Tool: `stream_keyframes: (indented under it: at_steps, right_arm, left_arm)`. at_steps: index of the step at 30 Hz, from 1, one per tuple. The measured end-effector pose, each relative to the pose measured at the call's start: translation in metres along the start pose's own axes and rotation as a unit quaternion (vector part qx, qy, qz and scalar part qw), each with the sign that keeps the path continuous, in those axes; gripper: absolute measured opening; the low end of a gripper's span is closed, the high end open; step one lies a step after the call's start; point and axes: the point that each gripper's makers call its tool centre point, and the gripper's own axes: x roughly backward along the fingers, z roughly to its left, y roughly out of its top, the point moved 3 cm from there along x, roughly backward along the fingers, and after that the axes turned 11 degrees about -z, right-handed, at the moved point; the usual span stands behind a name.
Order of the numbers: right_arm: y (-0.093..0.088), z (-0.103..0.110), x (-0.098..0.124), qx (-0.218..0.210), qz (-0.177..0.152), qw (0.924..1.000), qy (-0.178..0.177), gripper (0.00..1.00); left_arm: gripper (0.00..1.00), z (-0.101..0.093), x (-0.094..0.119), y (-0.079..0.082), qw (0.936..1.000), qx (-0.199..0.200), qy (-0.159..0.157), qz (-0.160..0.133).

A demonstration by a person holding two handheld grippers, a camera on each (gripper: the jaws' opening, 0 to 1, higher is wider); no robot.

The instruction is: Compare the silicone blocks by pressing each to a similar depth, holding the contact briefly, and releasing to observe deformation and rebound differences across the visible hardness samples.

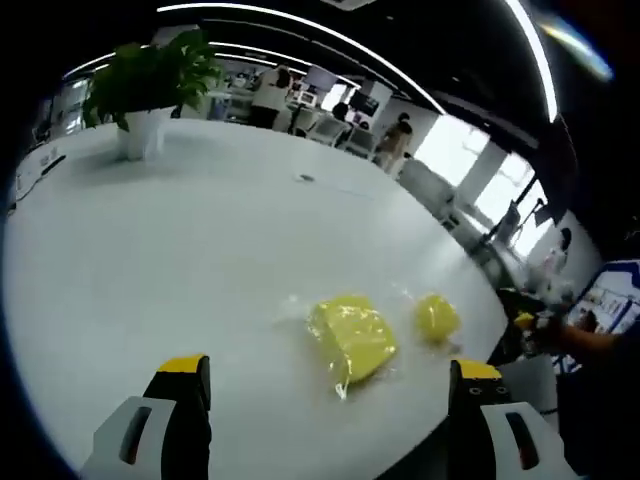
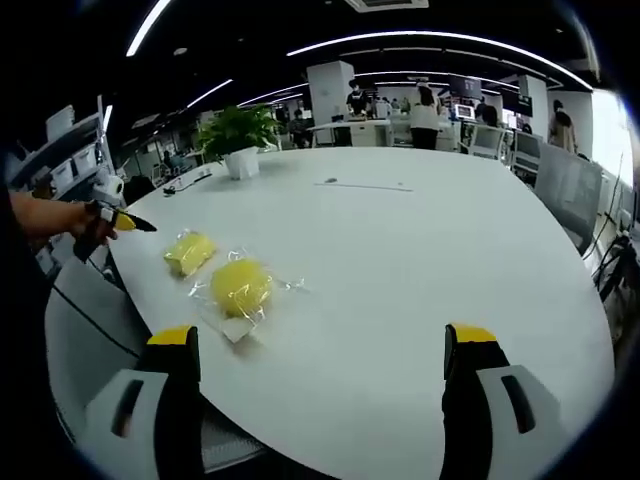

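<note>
Both grippers (image 1: 330, 385) (image 2: 320, 355) gape wide; nearest silicone block (image 1: 352, 338) runs lengthwise away from left jaws

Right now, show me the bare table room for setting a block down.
Free: the wide white table between the yellow blocks and the plant, and all of its right side. Crowded: the near left edge, where both blocks lie in clear wrap.

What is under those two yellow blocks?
Both blocks lie in clear wrap on the white table. Their undersides are hidden.
</note>
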Motion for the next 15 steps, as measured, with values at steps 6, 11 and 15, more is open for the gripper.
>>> stream_keyframes:
  at_steps: [6,11,15]
  right_arm:
    - [-0.010,0.005,0.002,0.001,0.013,0.9999,0.005,0.96]
    - [-0.013,0.006,0.003,0.003,0.016,0.9998,0.007,0.96]
    - [-0.012,0.006,0.003,-0.002,0.014,0.9999,0.008,0.96]
  left_arm:
    - [1.00,0.005,-0.014,0.009,0.9997,-0.022,-0.001,0.006]
    - [0.98,0.008,-0.026,0.014,0.9998,-0.004,-0.006,0.021]
    - [0.96,0.010,-0.033,0.016,0.9993,-0.010,-0.003,0.035]
